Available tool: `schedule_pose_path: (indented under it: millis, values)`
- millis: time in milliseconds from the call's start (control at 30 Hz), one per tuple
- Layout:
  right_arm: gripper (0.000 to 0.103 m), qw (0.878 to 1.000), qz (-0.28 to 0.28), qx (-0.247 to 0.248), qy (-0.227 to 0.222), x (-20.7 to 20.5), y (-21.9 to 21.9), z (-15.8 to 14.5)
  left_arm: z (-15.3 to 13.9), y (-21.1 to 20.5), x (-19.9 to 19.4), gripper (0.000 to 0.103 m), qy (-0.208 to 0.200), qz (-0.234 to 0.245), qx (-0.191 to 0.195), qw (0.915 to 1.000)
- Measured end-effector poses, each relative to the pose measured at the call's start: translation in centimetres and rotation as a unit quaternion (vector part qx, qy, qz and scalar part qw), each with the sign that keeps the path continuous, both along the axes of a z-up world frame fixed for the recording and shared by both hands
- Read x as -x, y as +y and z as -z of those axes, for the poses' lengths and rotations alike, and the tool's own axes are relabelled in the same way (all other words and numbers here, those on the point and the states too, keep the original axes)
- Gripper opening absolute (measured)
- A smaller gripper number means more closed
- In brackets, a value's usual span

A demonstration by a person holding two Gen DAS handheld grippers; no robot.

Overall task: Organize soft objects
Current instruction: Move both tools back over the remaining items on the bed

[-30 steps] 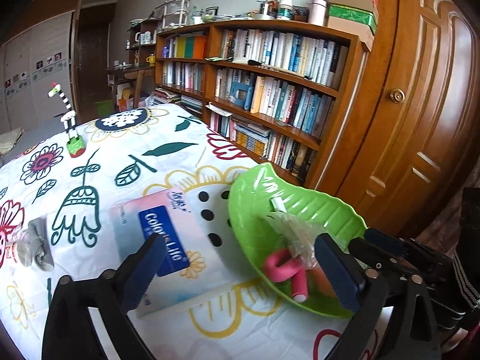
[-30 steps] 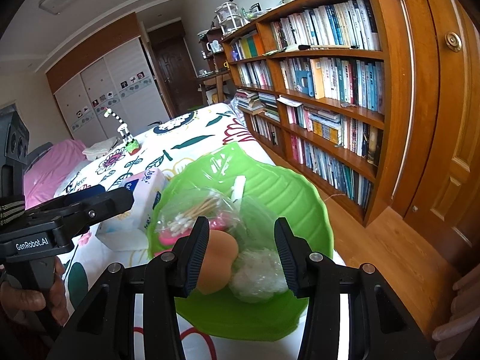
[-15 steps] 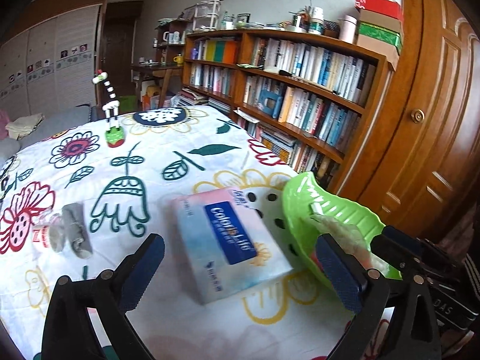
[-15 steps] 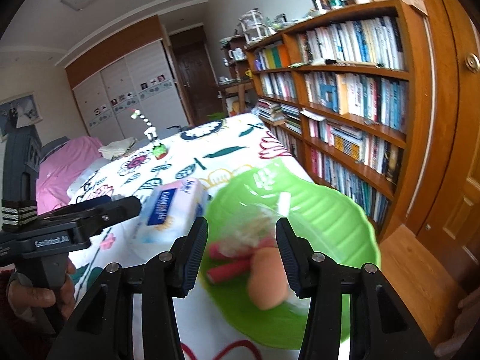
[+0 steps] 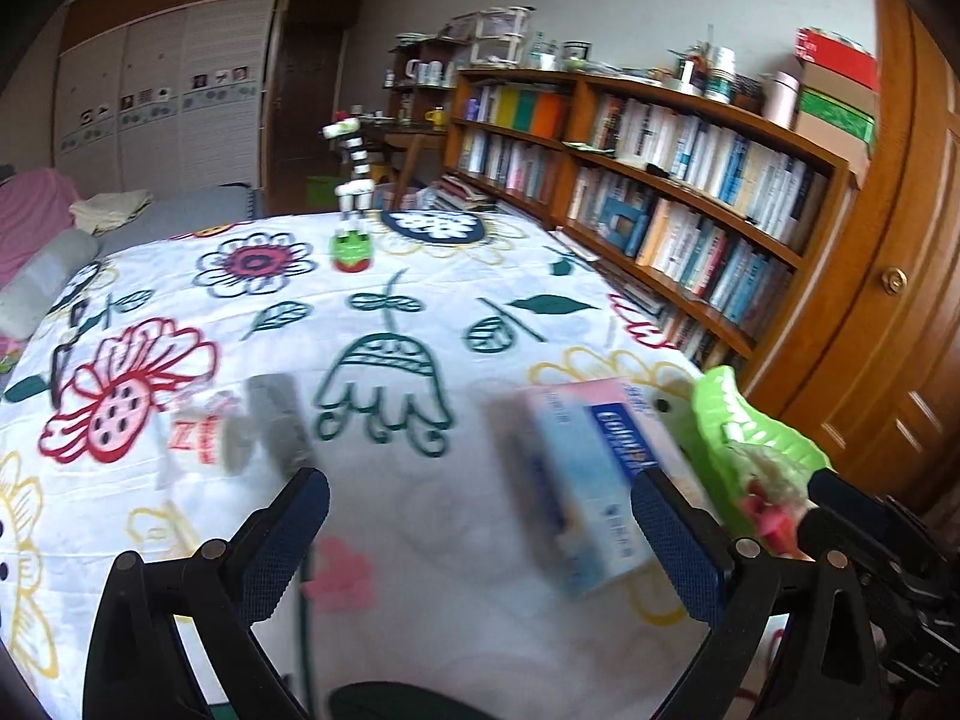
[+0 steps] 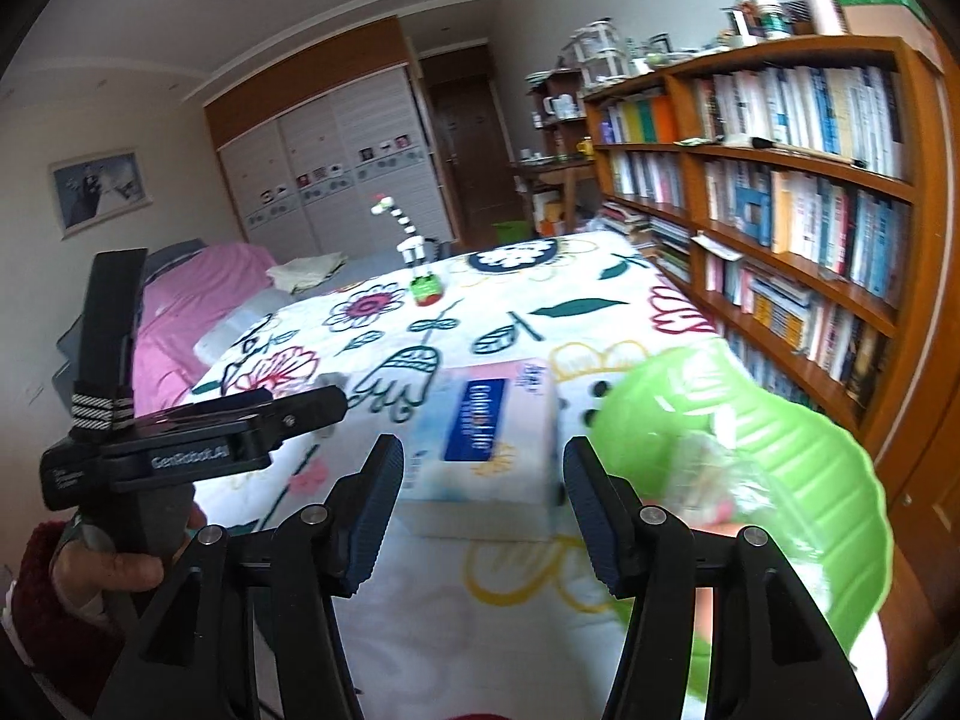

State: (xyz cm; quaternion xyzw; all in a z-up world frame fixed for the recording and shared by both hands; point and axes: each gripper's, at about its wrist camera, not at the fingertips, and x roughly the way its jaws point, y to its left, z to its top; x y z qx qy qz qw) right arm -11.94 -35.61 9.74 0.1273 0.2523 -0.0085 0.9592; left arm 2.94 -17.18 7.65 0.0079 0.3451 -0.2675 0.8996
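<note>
A green leaf-shaped bowl [image 6: 798, 456] sits at the bed's right edge with bagged soft items and a pink roller in it; it also shows in the left wrist view [image 5: 750, 438]. A white and blue tissue pack [image 6: 486, 426] lies left of the bowl, also seen blurred in the left wrist view [image 5: 594, 480]. A small bagged grey and white item [image 5: 240, 432] lies on the floral bedspread [image 5: 396, 276] to the left. My left gripper [image 5: 480, 534] is open and empty above the spread, between that item and the pack. My right gripper [image 6: 483, 504] is open and empty, facing the tissue pack.
A striped giraffe toy on a green base [image 5: 351, 234] stands at the far side of the bed. A wooden bookshelf [image 5: 690, 222] and a door [image 5: 888, 276] run along the right. Pink bedding [image 6: 180, 312] lies at the far left.
Both grippers have swung left, away from the bowl. The left one now faces the open spread near the bagged item; the right one now faces the tissue pack instead of the bowl's contents.
</note>
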Motion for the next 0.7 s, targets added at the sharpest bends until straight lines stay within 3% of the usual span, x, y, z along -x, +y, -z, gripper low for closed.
schedule_pose_path:
  millis: [367,700]
  values:
    - [0.057,0.998,-0.068,0.008,0.013,-2.3,4.9,0.4,1.6,6.2,-2.6,0.103,0.022,-0.077,-0.002,0.9968]
    - [0.057,0.992,-0.119,0.023,0.029,-4.4,8.2,1.1,2.6,8.3,-5.8,0.103,0.019,-0.11,-0.028,0.9933]
